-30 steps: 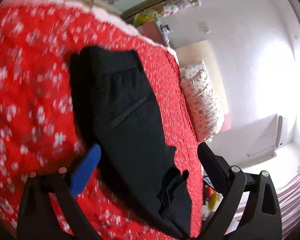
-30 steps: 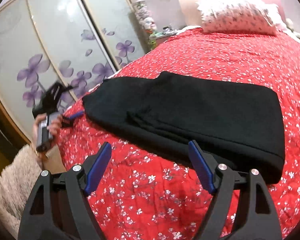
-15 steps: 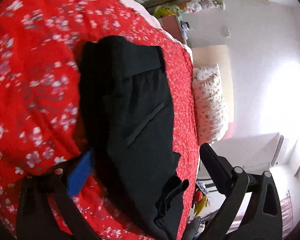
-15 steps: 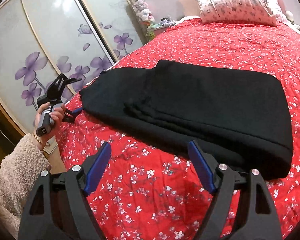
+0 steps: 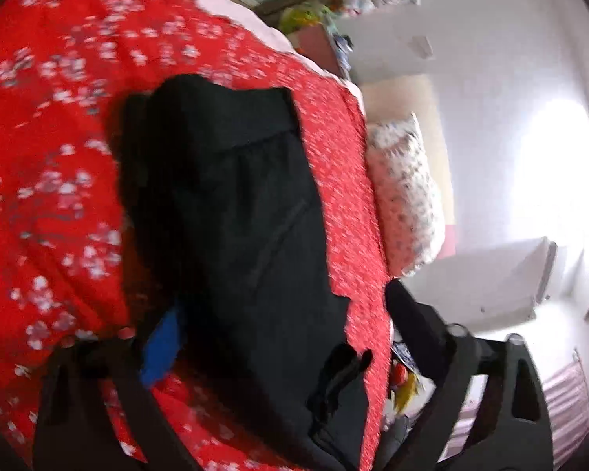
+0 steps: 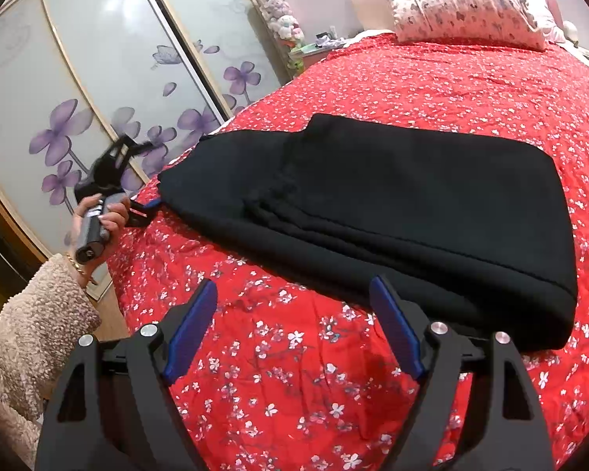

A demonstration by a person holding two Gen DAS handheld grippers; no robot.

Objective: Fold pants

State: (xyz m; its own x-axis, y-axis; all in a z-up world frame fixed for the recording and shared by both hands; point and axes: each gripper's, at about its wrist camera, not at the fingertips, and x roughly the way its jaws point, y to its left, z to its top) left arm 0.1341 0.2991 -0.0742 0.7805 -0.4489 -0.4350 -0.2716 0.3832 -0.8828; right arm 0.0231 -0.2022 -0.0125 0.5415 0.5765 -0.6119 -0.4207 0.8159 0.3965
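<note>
Two handheld grippers are recorded over a bed covered by a red floral bedspread point(image 6: 432, 90).

Left gripper point(image 5: 278, 314): seen from the right wrist view at the bed's left edge, held in a hand point(image 6: 98, 216) whose wrist leaves a fluffy beige sleeve point(image 6: 35, 314); the grip is wrapped around the handle, and the gripper is aimed across the bed at the near end of the garment. Its fingers have just been closing but are still spread wide. The end of the black pants lies between them, and the blue pad point(image 5: 163, 347) sits at the fabric's edge; whether the pads press on the cloth cannot be told from the blurred left wrist view.

Right gripper point(image 6: 294, 322): angled downward over bare bedspread, just short of the garment's near long edge. Its fingers stand wide apart with nothing between them.

Black pants point(image 6: 392, 204): laid flat on the bedspread, folded into a long layered band. In the right wrist view the long axis runs from the left edge of the bed, by the left gripper, toward the right, ending in a rounded fold. A slanted pocket welt point(image 5: 278, 243) is visible in the left wrist view.

Floral pillow point(image 6: 467, 11): at the headboard end.

No brands, labels or legible writing are visible.
</note>
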